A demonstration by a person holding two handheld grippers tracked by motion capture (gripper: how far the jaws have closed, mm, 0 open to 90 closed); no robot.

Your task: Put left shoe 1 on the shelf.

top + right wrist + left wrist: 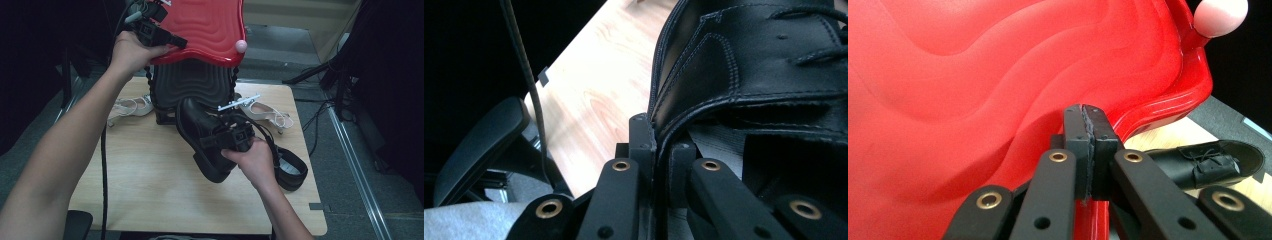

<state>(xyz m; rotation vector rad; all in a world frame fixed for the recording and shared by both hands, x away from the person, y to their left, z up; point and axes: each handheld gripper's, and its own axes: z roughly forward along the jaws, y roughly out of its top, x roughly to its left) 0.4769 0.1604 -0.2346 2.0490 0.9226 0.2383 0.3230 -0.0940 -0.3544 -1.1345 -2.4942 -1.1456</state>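
High view: your left gripper [161,34] clamps the red lid [210,30], raised over the black case [192,87]; your right gripper [235,137] grips the black shoe [200,132] above the table [150,190]. Keep the lid high and lower the shoe heel-first (case interior hidden).

Left gripper view: jaws pinch the lid rim [1128,125]; hinge cut off.

Right gripper view: jaws bite the shoe collar [674,132]; toe cropped.

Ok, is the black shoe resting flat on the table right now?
No: in the high view the right gripper holds the black shoe tilted, toe up, above the table.
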